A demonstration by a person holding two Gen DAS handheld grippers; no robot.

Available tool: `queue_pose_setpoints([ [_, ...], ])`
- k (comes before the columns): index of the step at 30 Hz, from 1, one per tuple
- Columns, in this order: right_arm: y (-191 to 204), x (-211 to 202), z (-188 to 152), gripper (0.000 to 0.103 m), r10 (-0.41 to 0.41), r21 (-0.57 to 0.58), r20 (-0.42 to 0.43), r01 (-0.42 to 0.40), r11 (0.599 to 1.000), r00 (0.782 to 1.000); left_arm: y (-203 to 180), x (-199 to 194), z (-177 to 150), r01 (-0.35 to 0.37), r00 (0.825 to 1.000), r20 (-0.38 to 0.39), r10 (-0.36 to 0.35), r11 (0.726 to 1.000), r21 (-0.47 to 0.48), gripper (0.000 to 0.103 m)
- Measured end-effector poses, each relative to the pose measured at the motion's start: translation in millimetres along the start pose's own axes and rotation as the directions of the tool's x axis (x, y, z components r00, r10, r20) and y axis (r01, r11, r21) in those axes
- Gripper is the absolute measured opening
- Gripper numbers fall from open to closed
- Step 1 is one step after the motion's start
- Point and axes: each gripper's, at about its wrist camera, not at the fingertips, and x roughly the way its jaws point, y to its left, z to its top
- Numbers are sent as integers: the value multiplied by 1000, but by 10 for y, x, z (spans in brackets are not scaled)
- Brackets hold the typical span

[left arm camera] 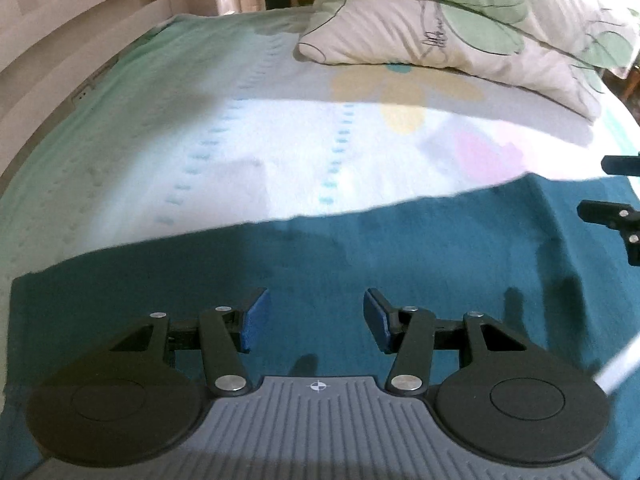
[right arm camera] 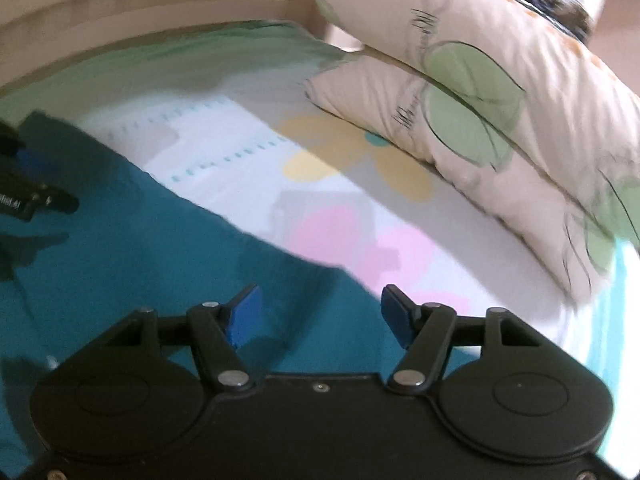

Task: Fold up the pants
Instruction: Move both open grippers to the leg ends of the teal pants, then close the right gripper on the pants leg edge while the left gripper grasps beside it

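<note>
Both grippers, the left gripper and the right gripper, hang low with blue pads spread wide and gripping nothing above the soft teal pants lying flat on the flowery bed near two puffy pillows.

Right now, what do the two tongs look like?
Left tongs: black linkage arms with silver pivots, blue pads, grey ribbed base with a crosshair mark. Right tongs: same black linkage and blue pads, but a plain black base.
</note>
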Motion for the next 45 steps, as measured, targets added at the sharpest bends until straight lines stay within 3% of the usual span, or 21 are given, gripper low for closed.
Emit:
queue_pose_setpoints([
  [5,-28,400,119,69,55,-123,-54,-61,990,997,101,339,15,1,998,-68,-4,999,-41,49],
  [9,-69,640,125,69,80,-163,-99,-95,982,992,215,551,-43,10,992,-124,-19,997,-73,42],
  [11,-114,727,128,69,93,-158,-111,-110,981,989,239,543,-95,19,997,-79,-24,998,-65,42],
  [16,-210,974,141,68,170,-116,-191,-194,974,967,146,528,-117,0,998,-55,1,1000,13,42],
  [20,-322,1039,139,46,278,-7,-225,-287,958,934,170,553,-83,6,998,-56,-7,1000,-20,42],
  [21,-345,1028,133,29,278,13,-224,-282,959,934,176,548,-75,10,998,-57,-11,1000,-20,42],
  [22,-355,1007,122,19,272,15,-221,-276,961,937,183,540,-65,14,998,-61,-16,1000,-24,42],
  [24,-359,921,90,13,265,12,-205,-269,963,942,208,516,-36,37,997,-66,-39,999,-37,41],
  [31,-212,304,-87,13,227,3,-46,-228,974,973,259,263,234,149,988,-5,-151,977,-154,42],
  [36,49,-118,-345,13,213,-22,15,-212,977,977,276,192,450,285,957,26,-287,927,-244,42],
  [40,237,-278,-522,12,197,-43,25,-196,980,980,201,221,539,307,949,16,-314,915,-260,42],
  [45,303,-293,-602,12,178,-32,23,-177,984,984,153,303,463,325,933,-50,-356,895,-305,42],
])
